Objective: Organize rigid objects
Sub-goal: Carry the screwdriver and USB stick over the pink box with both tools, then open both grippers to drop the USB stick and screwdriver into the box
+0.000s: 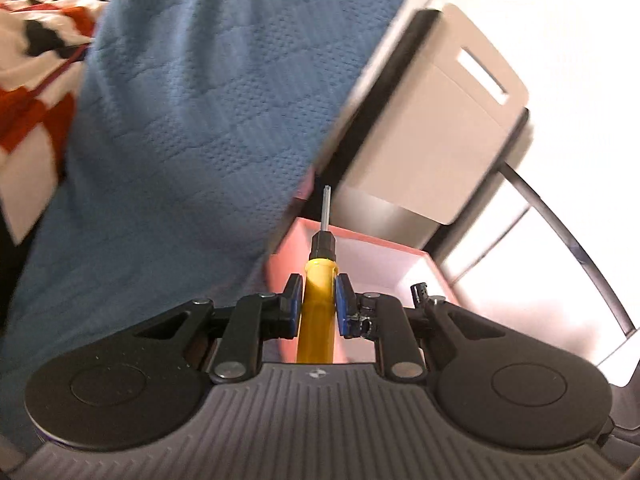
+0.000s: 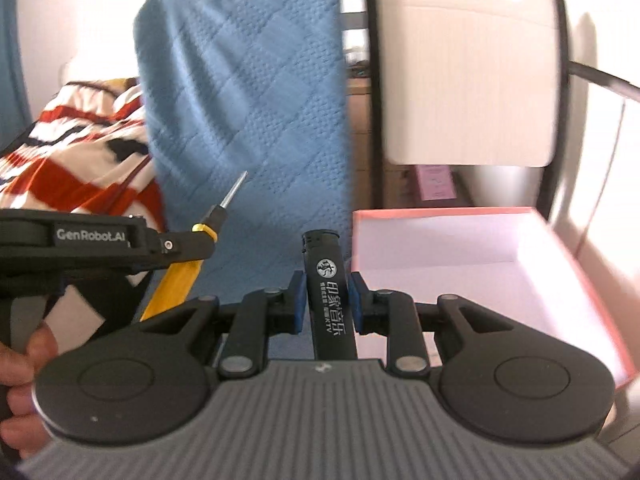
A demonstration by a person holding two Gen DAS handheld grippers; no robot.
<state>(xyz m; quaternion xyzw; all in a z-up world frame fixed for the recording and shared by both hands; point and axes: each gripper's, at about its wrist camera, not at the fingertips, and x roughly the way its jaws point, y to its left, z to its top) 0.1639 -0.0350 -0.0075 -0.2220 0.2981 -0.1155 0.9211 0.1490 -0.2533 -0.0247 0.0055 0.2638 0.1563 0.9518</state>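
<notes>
Blue quilted cover (image 2: pixel 248 92) over a chair fills the bkgd. Pink box (image 2: pixel 560 248) w/ white inside sits open, low right, empty as far as seen. Right gripper (image 2: pixel 327 300) pinches a black lighter (image 2: pixel 330 300); left gripper (image 1: pixel 318 304) pinches a yellow screwdriver (image 1: pixel 318 312), tip fwd. Step: carrying both. Next, prob.: bring each over the box, lower, then release inside.
</notes>
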